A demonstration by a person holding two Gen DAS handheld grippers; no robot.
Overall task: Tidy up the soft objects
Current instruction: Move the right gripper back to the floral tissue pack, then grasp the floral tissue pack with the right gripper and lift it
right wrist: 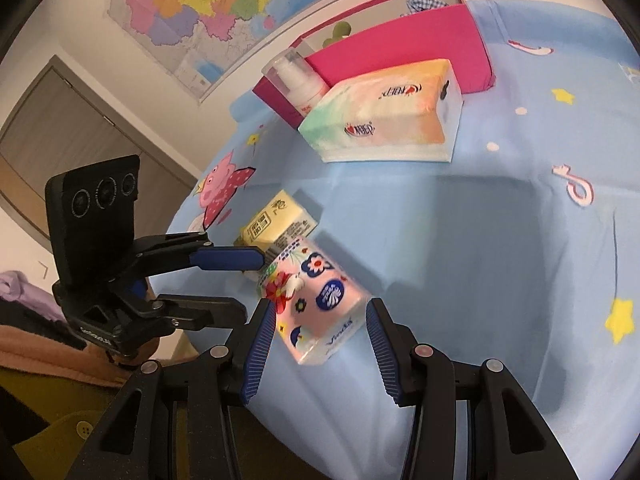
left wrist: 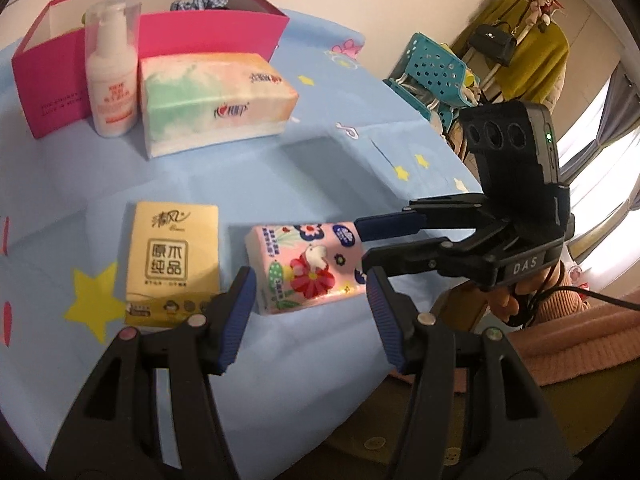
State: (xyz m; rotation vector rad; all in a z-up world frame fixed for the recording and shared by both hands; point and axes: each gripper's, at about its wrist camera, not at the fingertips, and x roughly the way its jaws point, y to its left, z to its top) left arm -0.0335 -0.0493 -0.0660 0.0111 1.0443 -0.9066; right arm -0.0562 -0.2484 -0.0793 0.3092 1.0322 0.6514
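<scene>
A pink flowered tissue pack (left wrist: 310, 266) (right wrist: 316, 298) lies on the blue sheet (left wrist: 304, 168). A yellow tissue pack (left wrist: 173, 264) (right wrist: 278, 222) lies just left of it. A large pastel tissue pack (left wrist: 216, 100) (right wrist: 384, 116) lies in front of an open pink box (left wrist: 56, 80) (right wrist: 404, 46). My left gripper (left wrist: 312, 292) (right wrist: 252, 284) is open just short of the pink pack's near edge. My right gripper (right wrist: 320, 320) (left wrist: 362, 240) is open, its jaws on either side of the pink pack's end, apart from it.
A white lotion bottle (left wrist: 110, 80) (right wrist: 298, 80) stands beside the large pack, against the box. Checked cloth (left wrist: 200, 0) lies inside the box. A teal basket (left wrist: 436, 72) and a coat rack (left wrist: 520, 40) stand beyond the bed's right edge.
</scene>
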